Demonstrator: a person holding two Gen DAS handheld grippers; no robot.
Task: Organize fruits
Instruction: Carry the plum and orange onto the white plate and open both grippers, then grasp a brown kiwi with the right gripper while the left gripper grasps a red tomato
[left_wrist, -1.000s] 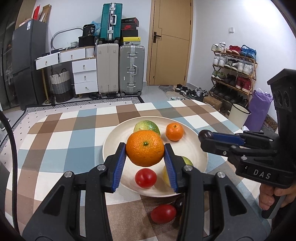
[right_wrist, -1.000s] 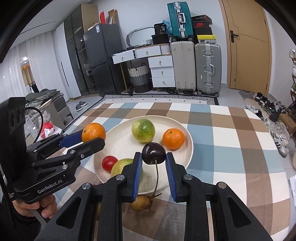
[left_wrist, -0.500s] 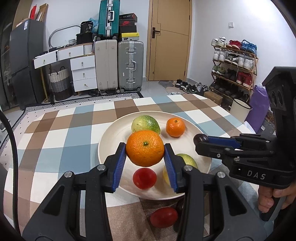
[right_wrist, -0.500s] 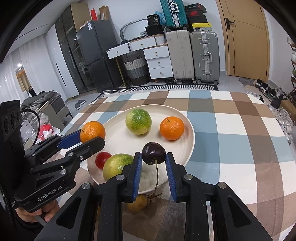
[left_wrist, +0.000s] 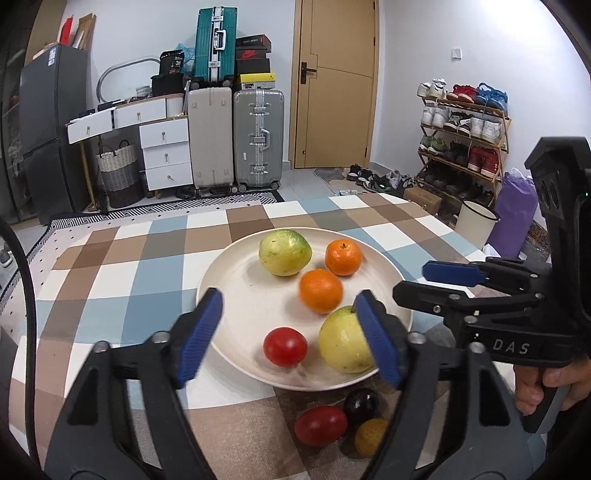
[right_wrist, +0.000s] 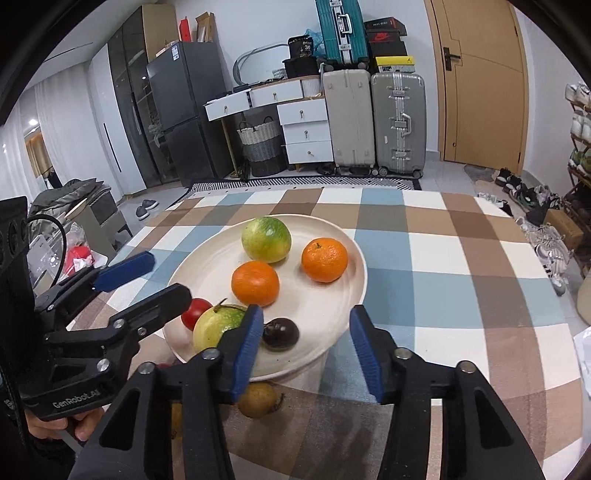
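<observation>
6 fruits lie on the plate (right_wrist: 354, 266): 2 oranges (right_wrist: 255, 283), 2 green fruits (right_wrist: 266, 239), a tomato (right_wrist: 195, 314) and a dark cherry (right_wrist: 280, 333). At least 3 more fruits (left_wrist: 320, 425) rest on the surface (left_wrist: 110, 280) beside its near rim. You hold the left gripper (left_wrist: 291, 332) and right gripper (right_wrist: 303, 347) low over the plate, both spread apart and empty.

plate (right_wrist: 354, 280): smooth, matt cream glaze. tomato (left_wrist: 285, 346): glossy skin. oranges (right_wrist: 255, 283): dimpled peel. tablecloth (right_wrist: 461, 266): matt woven cloth. gripper pads (left_wrist: 197, 332): ribbed blue rubber.
</observation>
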